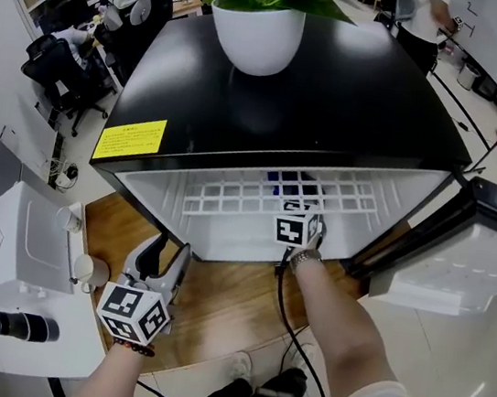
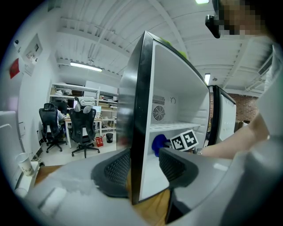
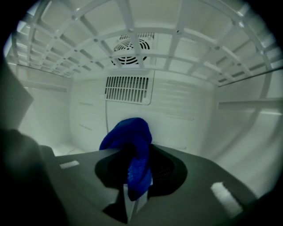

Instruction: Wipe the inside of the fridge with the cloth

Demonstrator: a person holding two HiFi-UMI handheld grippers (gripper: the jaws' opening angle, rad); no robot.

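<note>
The fridge is a small black-topped box with a white inside, standing open toward me. My right gripper reaches in under the white wire shelf. It is shut on a blue cloth, which bunches up above the jaws in front of the white back wall. The same cloth shows in the left gripper view beside the right gripper's marker cube. My left gripper hangs outside, low by the fridge's front left corner. It stands open and empty, and its view looks along the fridge's black front edge.
A white plant pot stands on the fridge top. The open door swings out to the right. A white machine sits on the left by the wooden floor. A fan vent and a grille mark the back wall. Office chairs stand behind.
</note>
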